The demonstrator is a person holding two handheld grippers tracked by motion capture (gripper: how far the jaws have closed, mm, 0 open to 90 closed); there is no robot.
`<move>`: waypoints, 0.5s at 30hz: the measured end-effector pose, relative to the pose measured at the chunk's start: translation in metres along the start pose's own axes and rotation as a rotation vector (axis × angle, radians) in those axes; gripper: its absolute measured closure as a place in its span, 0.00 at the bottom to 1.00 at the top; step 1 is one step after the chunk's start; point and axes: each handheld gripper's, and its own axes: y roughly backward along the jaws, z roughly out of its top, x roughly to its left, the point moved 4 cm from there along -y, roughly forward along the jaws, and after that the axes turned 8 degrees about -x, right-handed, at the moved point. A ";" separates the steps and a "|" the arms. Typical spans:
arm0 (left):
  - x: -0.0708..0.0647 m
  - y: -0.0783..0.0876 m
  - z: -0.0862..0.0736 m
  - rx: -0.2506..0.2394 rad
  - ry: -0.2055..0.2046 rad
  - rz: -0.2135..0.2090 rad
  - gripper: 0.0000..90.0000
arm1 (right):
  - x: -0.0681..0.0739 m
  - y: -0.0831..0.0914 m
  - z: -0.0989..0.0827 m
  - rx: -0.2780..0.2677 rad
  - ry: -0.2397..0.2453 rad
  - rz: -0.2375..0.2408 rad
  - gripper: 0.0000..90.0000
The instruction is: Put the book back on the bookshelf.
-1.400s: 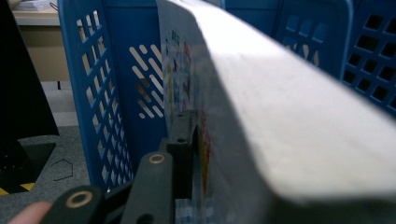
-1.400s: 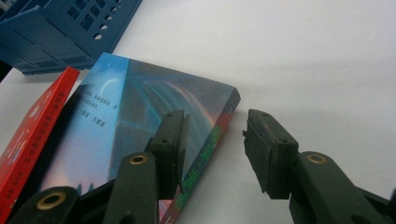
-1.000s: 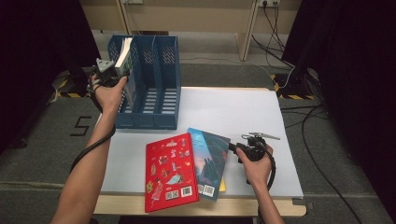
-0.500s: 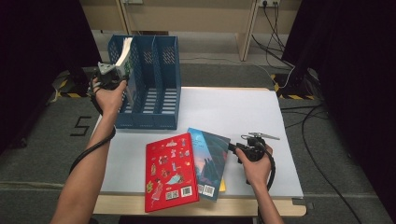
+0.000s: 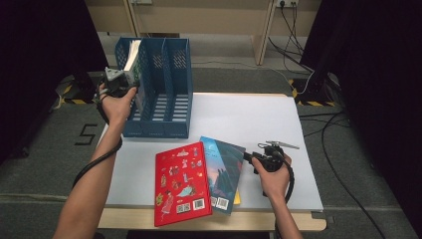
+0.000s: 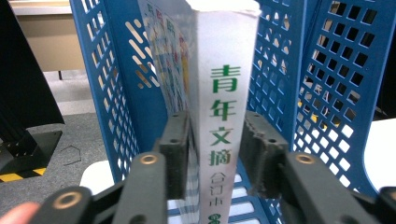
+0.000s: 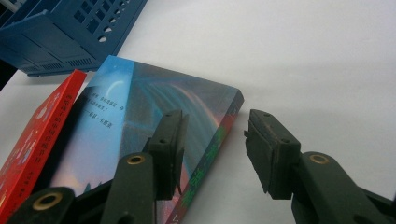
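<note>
A white-spined book (image 6: 224, 70) with green characters stands in the leftmost slot of the blue file rack (image 5: 164, 89). My left gripper (image 6: 215, 140) reaches around its spine. The jaws have just been opening; the pads sit beside the book without pressing, so it is open. In the high view the left gripper (image 5: 118, 79) is at the rack's left front, next to the book (image 5: 133, 57). My right gripper (image 7: 215, 140) is open low over the table, straddling the near edge of a blue-covered book (image 7: 140, 121). Its jaws have just opened a little.
A red book (image 5: 181, 181) lies flat at the table's front and partly overlaps the blue-covered book (image 5: 224, 167). The white table (image 5: 249, 119) has bare surface at its back right. The rack's middle and right slots (image 6: 327, 70) hold nothing. Cables run across the floor to the right.
The white-spined book has gone from tilted at the rack's left corner to more upright inside the leftmost slot. Both hands kept their places.
</note>
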 end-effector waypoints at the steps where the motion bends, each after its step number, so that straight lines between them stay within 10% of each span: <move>1: 0.000 0.001 0.000 0.001 -0.001 -0.001 0.65 | 0.000 0.000 0.000 0.000 -0.001 0.000 0.63; 15: 0.002 0.024 -0.010 -0.010 0.025 0.001 0.47 | 0.006 0.002 0.008 0.007 0.083 -0.053 0.49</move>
